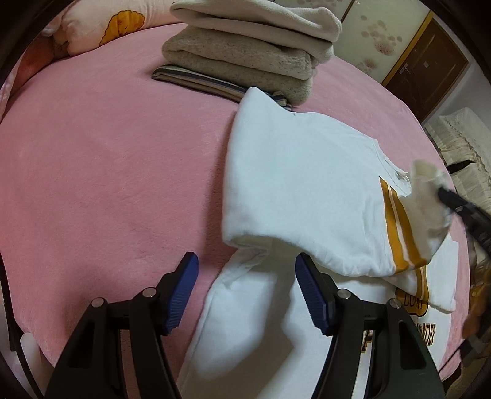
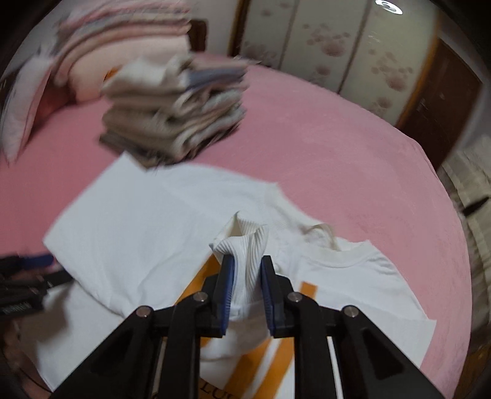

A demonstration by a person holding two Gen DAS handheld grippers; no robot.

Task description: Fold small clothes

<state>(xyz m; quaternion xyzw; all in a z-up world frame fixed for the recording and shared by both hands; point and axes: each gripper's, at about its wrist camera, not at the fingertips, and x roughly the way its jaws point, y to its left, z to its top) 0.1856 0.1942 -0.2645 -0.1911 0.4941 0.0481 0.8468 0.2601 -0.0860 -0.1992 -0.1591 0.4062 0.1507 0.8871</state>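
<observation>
a wide pink bed cover (image 1: 107,172) takes up most of the room in view, with flowered sliding wardrobe panels (image 2: 322,46) and a dark wooden door (image 1: 429,67) behind it. at the far side of the bed sits a stack of folded clothes (image 1: 245,52), beige and striped, next to a pillow (image 1: 101,27).

the white sweatshirt (image 1: 300,184) lies in the middle of the bed, just in front of that stack, its long axis running from the stack back toward the person. one sleeve with orange stripes is lifted and crossing over the body of the shirt.

the right tongs (image 2: 247,288) are clamped on the ribbed cuff (image 2: 242,245) of that sleeve and are plainly the nearer tool to the work; the sleeve hangs from them above the chest print. the left tongs (image 1: 245,288) are spread wide with nothing between them, hovering low over the near hem, the shirt lying ahead and to their right.

i'd judge the sleeve fold is half done: the cuff needs carrying across and laying flat on the body before letting go.
</observation>
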